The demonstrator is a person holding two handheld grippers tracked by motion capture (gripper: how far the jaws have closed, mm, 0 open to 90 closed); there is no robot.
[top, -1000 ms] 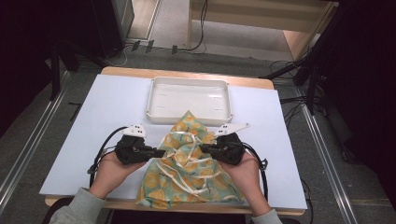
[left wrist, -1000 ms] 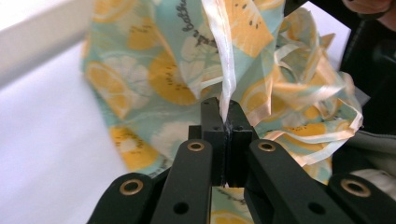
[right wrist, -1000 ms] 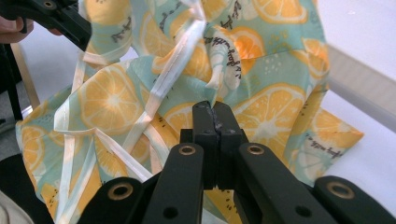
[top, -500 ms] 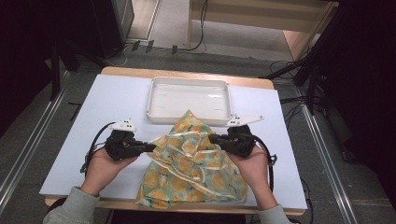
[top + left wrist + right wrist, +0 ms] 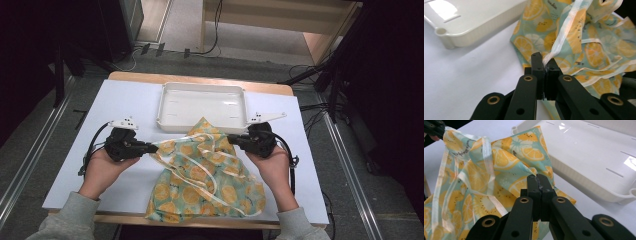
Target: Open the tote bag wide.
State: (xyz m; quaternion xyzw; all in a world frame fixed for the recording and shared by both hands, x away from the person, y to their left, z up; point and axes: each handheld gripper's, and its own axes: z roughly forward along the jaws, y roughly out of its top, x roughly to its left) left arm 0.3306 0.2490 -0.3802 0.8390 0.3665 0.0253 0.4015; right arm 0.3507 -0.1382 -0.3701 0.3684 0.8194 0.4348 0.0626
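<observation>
The lemon-print cloth [image 5: 205,175] lies at the lower centre of the high view, on the table [image 5: 125,105] just below the white tray [image 5: 202,106]. The left gripper [image 5: 152,146] pinches its pale ribbon trim [image 5: 559,42]; the right gripper [image 5: 234,139] is clamped on a cloth edge — a spreading step, apparently. Next, pull apart evenly — no slipping.

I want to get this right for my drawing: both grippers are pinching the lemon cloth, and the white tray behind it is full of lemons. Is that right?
Not quite. The white tray holds nothing; the high view shows its bare inside. The lemons are just printed on the lemon cloth. The rest is right: the left gripper pinches the cloth's pale ribbon edge and the right gripper pinches the fabric, jaws closed on it.
</observation>
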